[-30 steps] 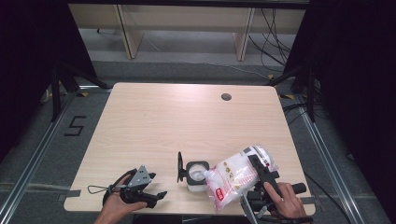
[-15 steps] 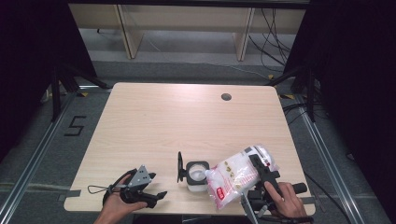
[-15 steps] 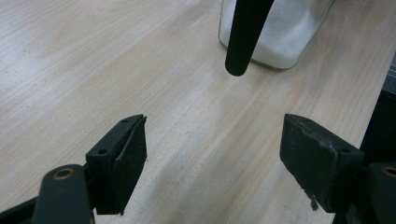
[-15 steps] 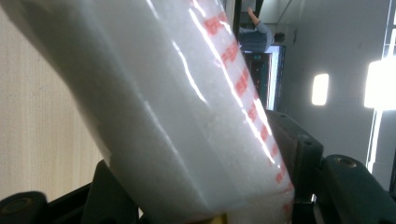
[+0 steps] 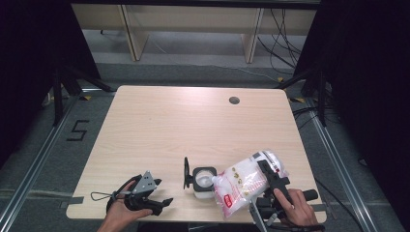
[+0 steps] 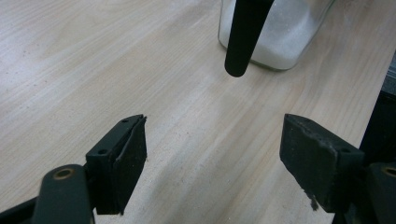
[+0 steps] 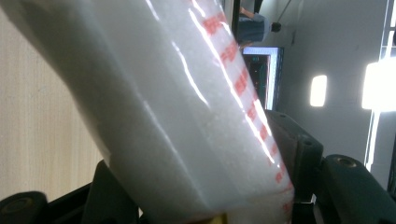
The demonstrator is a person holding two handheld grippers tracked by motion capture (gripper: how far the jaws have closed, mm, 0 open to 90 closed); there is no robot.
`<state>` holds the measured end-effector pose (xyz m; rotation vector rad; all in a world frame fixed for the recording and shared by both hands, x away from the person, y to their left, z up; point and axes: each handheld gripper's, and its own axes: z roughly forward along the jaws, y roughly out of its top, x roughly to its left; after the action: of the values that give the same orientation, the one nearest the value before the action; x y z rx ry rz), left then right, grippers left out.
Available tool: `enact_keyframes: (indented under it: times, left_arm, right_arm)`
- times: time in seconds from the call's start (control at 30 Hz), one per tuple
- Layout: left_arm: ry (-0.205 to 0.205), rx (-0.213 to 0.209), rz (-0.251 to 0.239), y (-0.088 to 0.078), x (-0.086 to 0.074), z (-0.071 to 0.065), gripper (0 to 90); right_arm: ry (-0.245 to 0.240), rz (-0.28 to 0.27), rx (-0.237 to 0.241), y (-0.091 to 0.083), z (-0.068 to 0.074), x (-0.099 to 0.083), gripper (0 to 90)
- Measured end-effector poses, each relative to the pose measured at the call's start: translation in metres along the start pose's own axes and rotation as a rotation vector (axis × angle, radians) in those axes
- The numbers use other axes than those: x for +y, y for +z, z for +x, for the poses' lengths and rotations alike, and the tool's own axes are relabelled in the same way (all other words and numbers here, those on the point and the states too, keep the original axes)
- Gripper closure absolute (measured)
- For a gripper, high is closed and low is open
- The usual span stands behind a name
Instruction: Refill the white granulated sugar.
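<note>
While our right gripper [image 5: 269, 175] clamps the soft, saggy sugar bag [image 5: 244, 183] tilted over the jar [image 5: 203, 180], we'd grip mid-bag; our left gripper [image 5: 162, 203], beside the jar, gapes empty.

Bright table, dark surround, soft focus

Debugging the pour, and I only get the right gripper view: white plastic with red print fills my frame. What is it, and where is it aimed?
Observer: A clear plastic bag of white granules with red print, clamped in the right hand-held gripper and tilted down toward a square clear glass jar.
Operator: Jar lid on?
Observer: Off the mouth; the round black lid stands hinged open on the jar's left side.
Operator: Anything in the jar?
Observer: Yes, the left gripper view shows white granules in its bottom.
Operator: Left side busy?
Observer: No, the left hand-held gripper is open over bare light wooden table.
</note>
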<state>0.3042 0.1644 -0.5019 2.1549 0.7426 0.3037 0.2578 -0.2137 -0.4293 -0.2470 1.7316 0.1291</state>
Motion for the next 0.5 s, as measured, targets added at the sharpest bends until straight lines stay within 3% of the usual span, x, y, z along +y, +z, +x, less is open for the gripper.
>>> enact_keyframes:
  times: [0.03,0.1,0.13,0.17,0.2,0.3,0.37,0.4,0.5]
  left_arm:
    - [0.000,-0.004,-0.002,-0.0004,0.0003,-0.0001,22.5]
    - [0.018,0.001,0.005,-0.0011,0.0007,0.0010,22.5]
    - [0.012,0.004,0.007,-0.0008,0.0002,0.0006,22.5]
    - [0.012,0.000,0.008,-0.0007,0.0001,0.0007,22.5]
    - [0.008,-0.003,0.005,-0.0009,0.0003,0.0004,22.5]
    - [0.015,0.004,0.009,-0.0010,0.0004,0.0010,22.5]
    - [0.012,-0.002,0.009,-0.0008,0.0001,0.0006,22.5]
    - [0.003,-0.001,0.000,-0.0005,0.0003,0.0001,22.5]
    - [0.015,0.003,0.011,-0.0010,0.0002,0.0009,22.6]
  right_arm:
    - [0.043,0.010,-0.007,-0.0008,0.0034,-0.0001,44.8]
    - [-0.019,0.000,-0.013,-0.0012,-0.0007,0.0005,44.8]
    - [0.047,0.017,0.011,-0.0014,0.0031,-0.0003,44.8]
    - [0.013,-0.010,-0.009,0.0008,0.0014,-0.0006,44.8]
    - [-0.009,0.000,-0.006,0.0000,-0.0002,0.0000,44.8]
    - [0.021,-0.016,-0.007,0.0002,0.0014,-0.0008,44.8]
    - [0.016,-0.006,0.001,-0.0001,0.0004,-0.0002,44.9]
    - [0.050,0.003,-0.001,-0.0007,0.0036,-0.0003,44.8]
    - [0.038,-0.010,0.007,0.0001,0.0029,-0.0007,44.9]
